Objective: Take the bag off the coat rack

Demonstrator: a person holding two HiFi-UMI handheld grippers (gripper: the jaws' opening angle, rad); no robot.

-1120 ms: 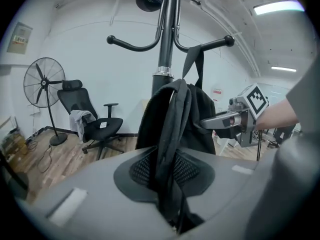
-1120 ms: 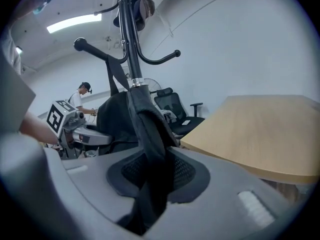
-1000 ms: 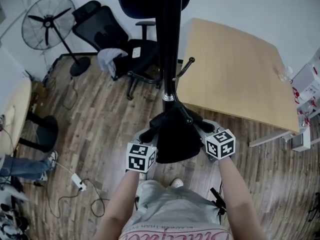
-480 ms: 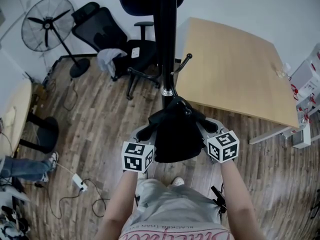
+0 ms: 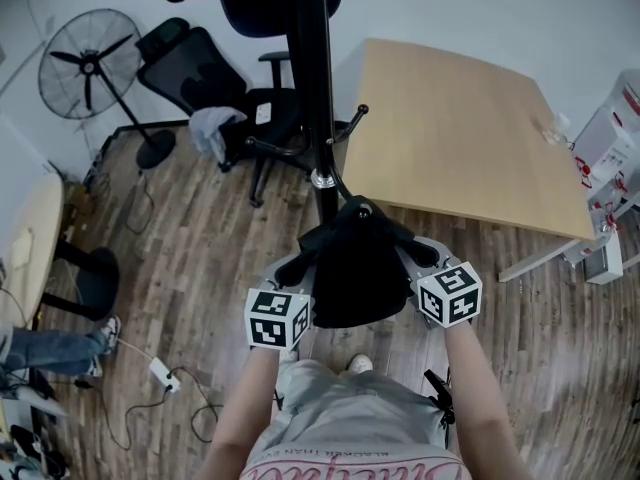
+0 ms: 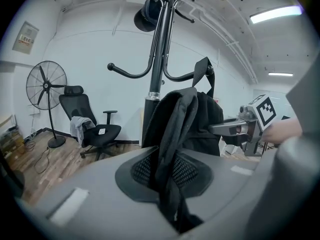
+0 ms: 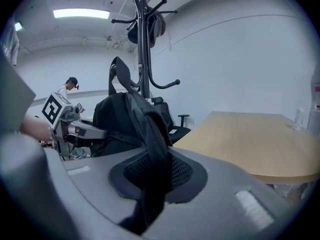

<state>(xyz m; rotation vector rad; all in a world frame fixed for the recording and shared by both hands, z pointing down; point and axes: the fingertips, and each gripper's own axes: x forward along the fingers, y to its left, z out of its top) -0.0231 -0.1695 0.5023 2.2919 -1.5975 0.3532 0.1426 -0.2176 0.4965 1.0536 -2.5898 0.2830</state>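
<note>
Fingers [image 6: 85, 194] on the left gripper [image 6: 172, 184] are pinched shut on a black strap of the backpack [image 5: 350, 273], and it's the same deal on the right gripper [image 7: 152, 184], whose fingers [image 7: 240, 194] are squeezed on the other strap. In both gripper views the strap runs straight down through the narrow slot between the fingers.

From the head view the backpack hangs between the two grippers, right in front of the person's waist and up against the pole of the coat rack [image 5: 312, 88]. One of the rack's lower hooks [image 5: 362, 208] pokes out with its knob sitting right on top of the backpack. In the left gripper view the top handle loop [image 6: 202, 69] is at the tip of that hook, but honestly I can't tell if it's caught on it or just beside it.

Something dark [image 6: 147, 14] hangs higher on the rack. Wooden table [image 5: 460, 138] is off to the right, with an office chair [image 5: 200, 68] and a standing fan [image 5: 85, 63] behind on the left.
</note>
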